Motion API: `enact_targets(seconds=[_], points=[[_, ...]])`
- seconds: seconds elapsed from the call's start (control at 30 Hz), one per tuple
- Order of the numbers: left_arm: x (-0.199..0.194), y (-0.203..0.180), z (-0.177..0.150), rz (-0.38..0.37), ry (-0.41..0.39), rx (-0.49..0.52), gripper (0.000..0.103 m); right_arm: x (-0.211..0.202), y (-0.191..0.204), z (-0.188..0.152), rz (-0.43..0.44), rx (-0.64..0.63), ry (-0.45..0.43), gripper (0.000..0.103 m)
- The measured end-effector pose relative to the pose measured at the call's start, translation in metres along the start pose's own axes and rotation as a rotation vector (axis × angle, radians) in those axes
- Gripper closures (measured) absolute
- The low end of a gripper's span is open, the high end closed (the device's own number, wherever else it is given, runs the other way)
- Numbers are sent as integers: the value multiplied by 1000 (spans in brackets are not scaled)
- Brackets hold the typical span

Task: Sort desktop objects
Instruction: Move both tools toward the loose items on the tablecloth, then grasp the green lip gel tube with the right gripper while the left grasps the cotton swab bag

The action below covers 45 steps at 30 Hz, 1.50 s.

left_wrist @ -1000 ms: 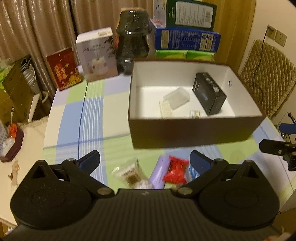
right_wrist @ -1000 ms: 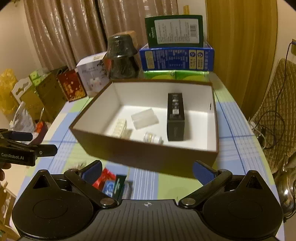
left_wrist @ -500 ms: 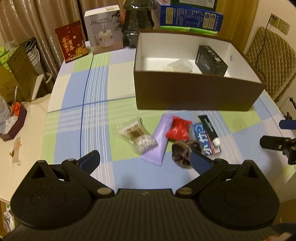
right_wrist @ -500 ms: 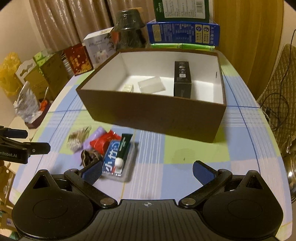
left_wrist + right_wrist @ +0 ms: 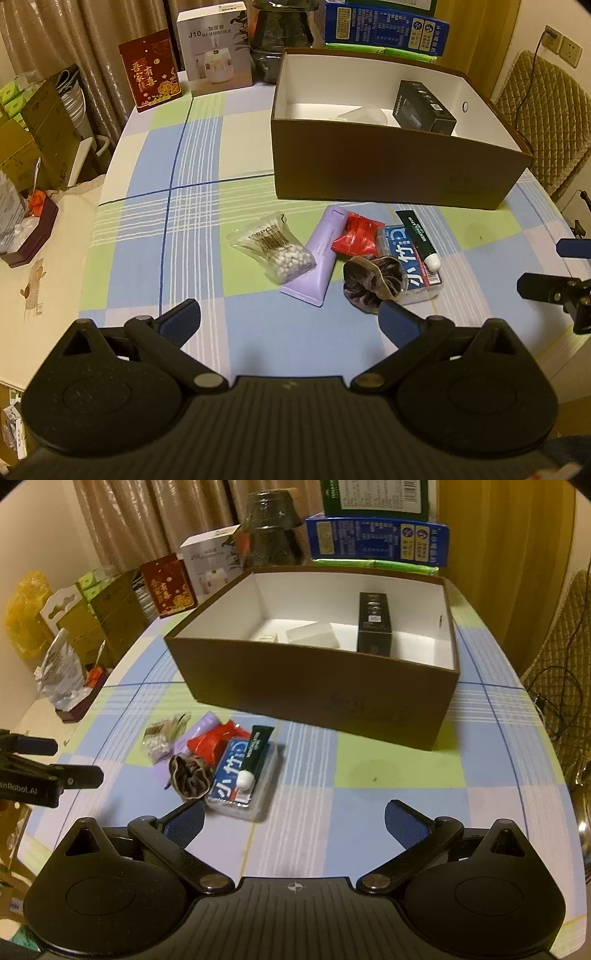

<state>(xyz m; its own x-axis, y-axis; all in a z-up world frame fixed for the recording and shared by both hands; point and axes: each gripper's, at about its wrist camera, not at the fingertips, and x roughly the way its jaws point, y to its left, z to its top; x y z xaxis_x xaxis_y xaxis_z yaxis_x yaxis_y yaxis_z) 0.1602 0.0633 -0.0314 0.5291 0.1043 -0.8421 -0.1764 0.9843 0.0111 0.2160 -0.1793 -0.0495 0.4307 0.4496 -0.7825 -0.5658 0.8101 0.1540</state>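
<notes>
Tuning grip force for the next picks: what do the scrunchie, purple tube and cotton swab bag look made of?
Scrunchie: soft brown fabric, velvety sheen, gathered folds; probably velvet.
Purple tube: matte lilac plastic, flat crimped end, looks squeezable.
Cotton swab bag: thin clear glossy film, crinkled, with the swabs visible through it.
All three should deform under light force.

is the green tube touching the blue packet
Touching: the right wrist view shows the green tube lying on top of the blue packet.
</notes>
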Motion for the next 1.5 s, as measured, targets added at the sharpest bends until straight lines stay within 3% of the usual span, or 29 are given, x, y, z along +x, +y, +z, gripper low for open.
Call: enact_targets(seconds=[0.67,0.8,1.0,1.5], points=[[19,10,1,2,44,-3,3,23,13,-1,1,-7,26,3],[25,13,4,10,48,-4,3,32,15,1,1,-8,42,28],[37,18,11,9,43,-14,4,47,15,6,13,5,31,54],[77,34,38,19,37,-27,6,97,29,26,21,-9,9,65]])
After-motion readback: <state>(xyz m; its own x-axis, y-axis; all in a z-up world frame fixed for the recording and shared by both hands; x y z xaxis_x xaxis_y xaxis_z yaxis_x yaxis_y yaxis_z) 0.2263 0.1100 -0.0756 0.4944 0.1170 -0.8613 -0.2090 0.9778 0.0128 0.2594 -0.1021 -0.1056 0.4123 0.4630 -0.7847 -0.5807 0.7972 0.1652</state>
